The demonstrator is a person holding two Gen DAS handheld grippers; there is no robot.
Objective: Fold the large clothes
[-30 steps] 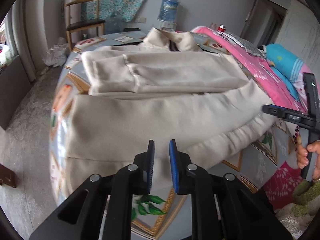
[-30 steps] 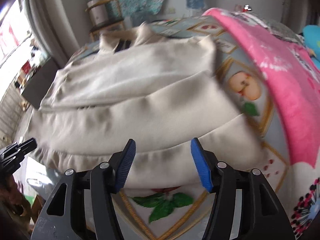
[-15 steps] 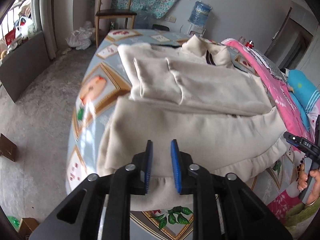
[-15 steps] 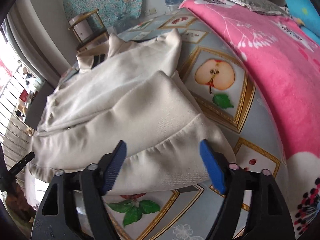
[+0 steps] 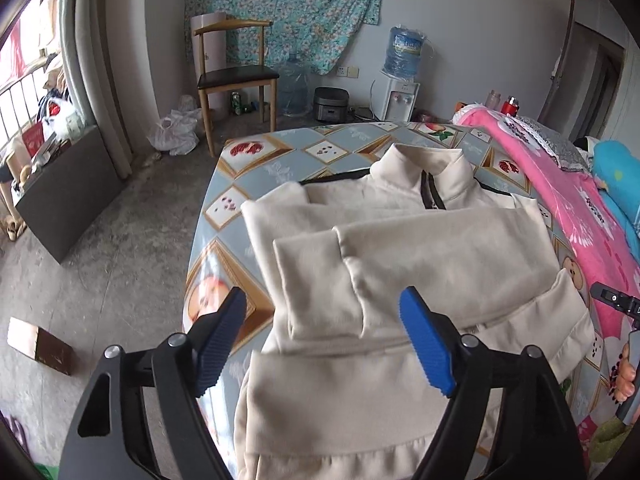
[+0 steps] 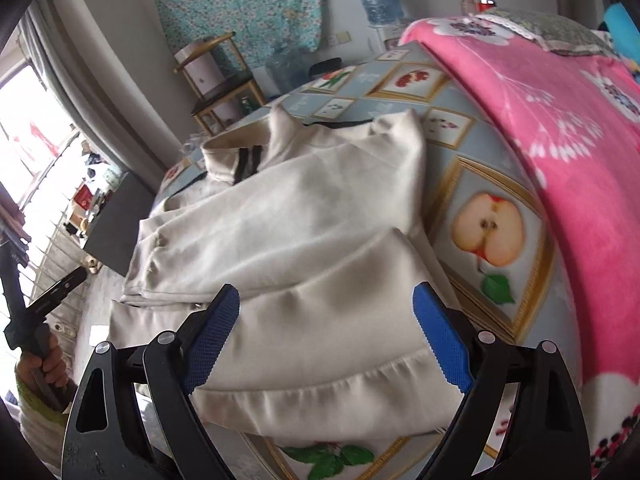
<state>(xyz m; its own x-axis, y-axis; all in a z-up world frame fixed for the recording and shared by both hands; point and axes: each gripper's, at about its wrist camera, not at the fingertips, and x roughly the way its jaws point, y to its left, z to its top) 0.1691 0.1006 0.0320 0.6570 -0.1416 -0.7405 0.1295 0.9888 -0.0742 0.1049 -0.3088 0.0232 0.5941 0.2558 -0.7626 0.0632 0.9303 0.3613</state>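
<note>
A cream zip-neck sweatshirt (image 5: 420, 264) lies flat on the bed, sleeves folded across its chest, collar (image 5: 424, 168) at the far end and hem nearest me. My left gripper (image 5: 324, 338) is open and empty above the hem's left part. The sweatshirt also shows in the right wrist view (image 6: 304, 248). My right gripper (image 6: 326, 338) is open and empty above the hem's right part. Neither gripper holds cloth.
The bed sheet (image 5: 240, 160) has a fruit-tile print. A pink blanket (image 6: 560, 120) covers the bed's right side. A wooden chair (image 5: 236, 76), water dispenser (image 5: 400, 92) and dark cabinet (image 5: 64, 196) stand on the concrete floor to the left and back. A small box (image 5: 40, 346) lies on the floor.
My left gripper has opened from nearly shut and pulled up and back from the hem. My right gripper stayed open and drew back slightly. The sweatshirt lies still.
</note>
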